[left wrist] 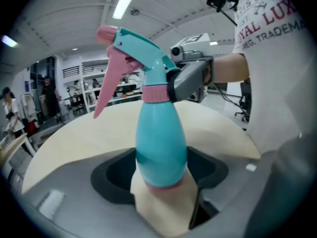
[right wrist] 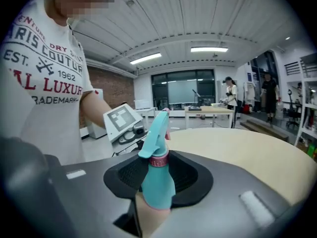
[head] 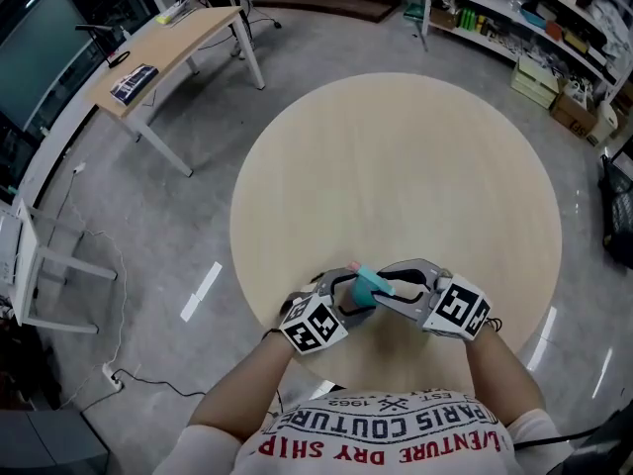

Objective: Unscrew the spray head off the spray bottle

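A teal spray bottle (head: 374,285) with a pink collar (left wrist: 156,94) and pink trigger (left wrist: 110,78) is held upright over the near edge of the round table (head: 396,166). My left gripper (head: 344,303) is shut on the bottle's lower body (left wrist: 161,152), which fills the gap between its jaws. My right gripper (head: 394,291) comes from the other side. One of its grey fingers (left wrist: 190,81) presses against the collar just under the spray head (left wrist: 143,51). In the right gripper view the collar (right wrist: 158,161) sits between the black pads (right wrist: 185,175).
A wooden desk (head: 168,52) stands at the back left and shelves (head: 534,18) at the back right. The left gripper's marker cube (right wrist: 120,119) shows behind the bottle. People stand far off near tables (right wrist: 210,112).
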